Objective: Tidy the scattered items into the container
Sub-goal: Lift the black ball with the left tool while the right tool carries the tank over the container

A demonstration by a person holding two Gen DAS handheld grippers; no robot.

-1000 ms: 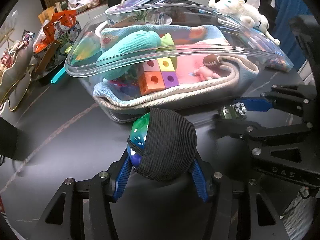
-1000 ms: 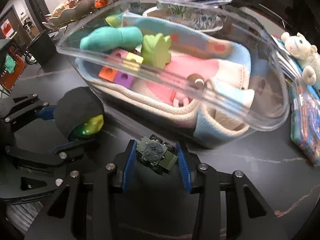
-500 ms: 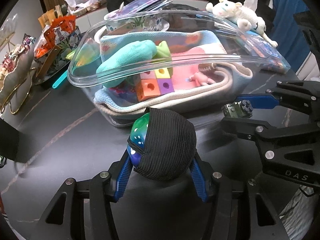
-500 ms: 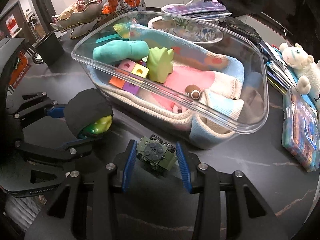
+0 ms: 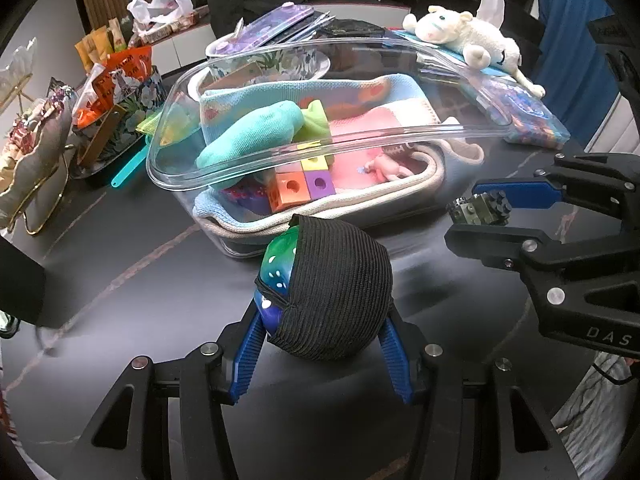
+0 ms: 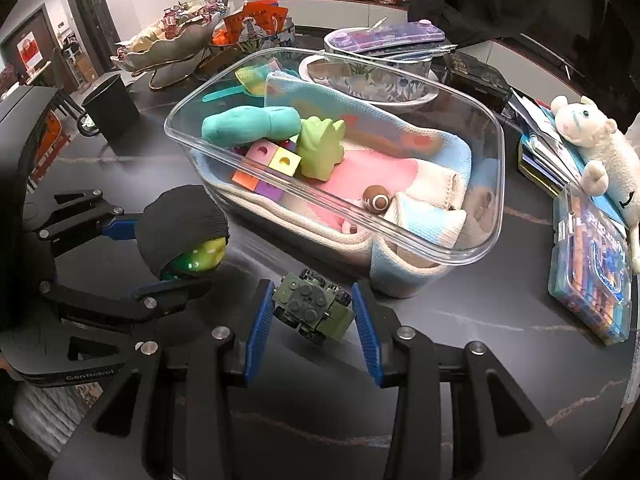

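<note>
Over the last second both hand-held grippers have pulled up and back from the clear plastic container, so its whole rim now shows, where before it filled the view. Both loads have stayed clamped throughout. To my eye that is a lift before the drop: two items picked up, neither yet over the tub.

The container sits in the middle of the surface, lined with a pale blue and pink knitted blanket. Already inside are a teal plush, a green rubbery figure, a cluster of coloured cubes and a small toy football.

The left hand-held gripper is closed on a green-and-blue spotted ball half wrapped in a black ribbed cloth, held just short of the container's near wall. The right hand-held gripper grips a small olive brick-built vehicle, also near the tub but outside it.

The surface is dark stone with pale veins. On it, beyond the tub, stand a floral bowl with a purple case across it, a leaf-shaped dish of sweets and a black mug. To the right a white plush lamb lies on books beside a clear box of crayons. Behind is a shelf with packets and a doorway at far left.
</note>
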